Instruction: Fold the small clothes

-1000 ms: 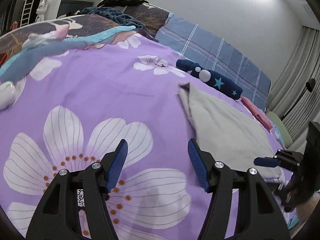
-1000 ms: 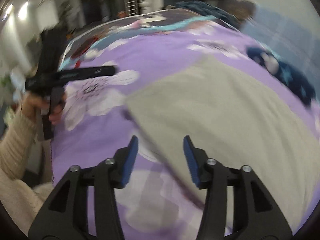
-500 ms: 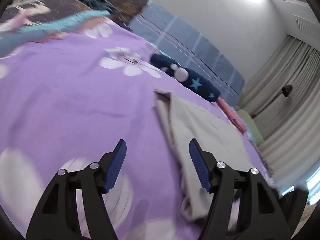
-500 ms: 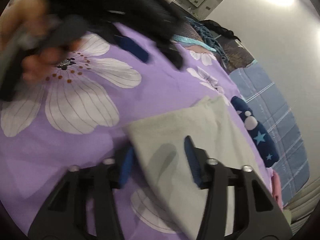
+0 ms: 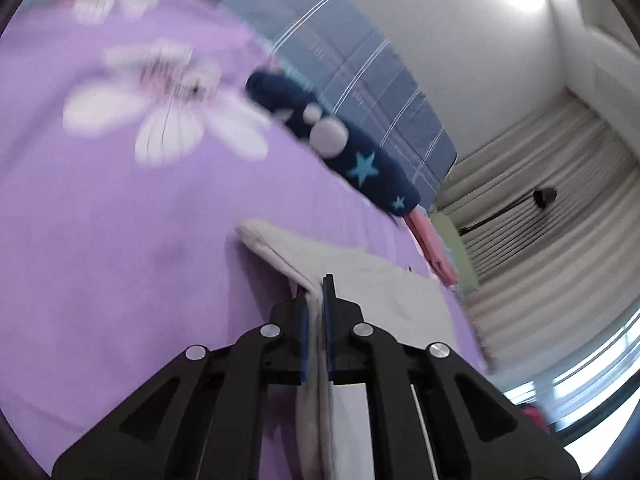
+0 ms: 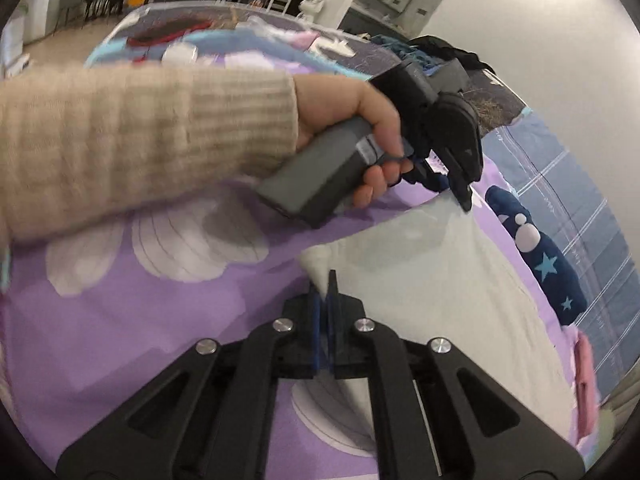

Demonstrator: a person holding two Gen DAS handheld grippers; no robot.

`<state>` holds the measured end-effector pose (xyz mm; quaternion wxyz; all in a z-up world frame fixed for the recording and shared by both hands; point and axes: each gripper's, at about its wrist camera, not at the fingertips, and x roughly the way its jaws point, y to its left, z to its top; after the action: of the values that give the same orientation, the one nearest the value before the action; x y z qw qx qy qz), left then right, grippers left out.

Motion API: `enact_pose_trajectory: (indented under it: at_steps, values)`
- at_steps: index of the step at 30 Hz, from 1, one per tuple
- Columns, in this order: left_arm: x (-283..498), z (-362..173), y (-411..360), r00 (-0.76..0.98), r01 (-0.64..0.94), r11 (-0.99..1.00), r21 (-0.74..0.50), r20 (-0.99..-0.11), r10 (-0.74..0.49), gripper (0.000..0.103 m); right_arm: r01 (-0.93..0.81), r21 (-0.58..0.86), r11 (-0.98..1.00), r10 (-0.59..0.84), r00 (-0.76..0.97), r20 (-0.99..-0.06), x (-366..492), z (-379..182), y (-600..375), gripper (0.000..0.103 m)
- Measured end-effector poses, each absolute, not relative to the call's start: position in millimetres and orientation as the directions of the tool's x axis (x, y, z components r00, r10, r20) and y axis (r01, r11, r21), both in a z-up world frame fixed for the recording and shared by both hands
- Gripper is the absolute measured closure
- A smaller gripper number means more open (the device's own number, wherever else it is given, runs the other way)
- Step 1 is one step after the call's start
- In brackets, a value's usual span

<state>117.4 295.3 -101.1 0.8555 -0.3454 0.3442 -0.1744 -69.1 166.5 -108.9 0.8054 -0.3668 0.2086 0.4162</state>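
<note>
Left wrist view: pale grey garment [image 5: 384,292] lies flat on the purple floral bedspread [image 5: 120,220] – left gripper [image 5: 316,292] and right gripper [image 6: 323,284] have just pinched its corners, both angled down

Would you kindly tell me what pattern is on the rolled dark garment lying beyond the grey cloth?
Navy garment with light-blue stars and white dots, clearest in the left wrist view.
</note>
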Motion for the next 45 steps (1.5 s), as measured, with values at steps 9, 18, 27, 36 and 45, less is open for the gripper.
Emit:
enact_pose_trajectory:
  at_steps: [9,18,27,36,45]
  values:
    - [108,-121,309,0.701,-0.050,0.727,-0.684,-0.543,-0.463,0.074,-0.852,-0.339,0.398,0.494,0.510,-0.704,-68,-123,162,0.093]
    - [81,-114,290,0.632,0.052,0.778,-0.626,-0.583,-0.510,0.036,-0.800,-0.397,0.450,0.431,0.584,-0.688,-66,-127,141,0.065]
    - [115,-120,286,0.628,0.068,0.712,-0.699,-0.524,-0.575,0.078,-0.706,-0.582,0.405,0.371,0.708,-0.601,-71,-144,185,0.098]
    - [121,-64,251,0.665,0.119,0.783,-0.611,-0.537,-0.520,0.097,-0.732,-0.393,0.557,0.487,0.671,-0.559,-63,-90,141,0.101]
    - [128,-8,186,0.661,0.207,0.831,-0.516,-0.552,-0.508,0.097,-0.681,-0.109,0.724,0.545,0.663,-0.514,-46,-38,37,0.101]
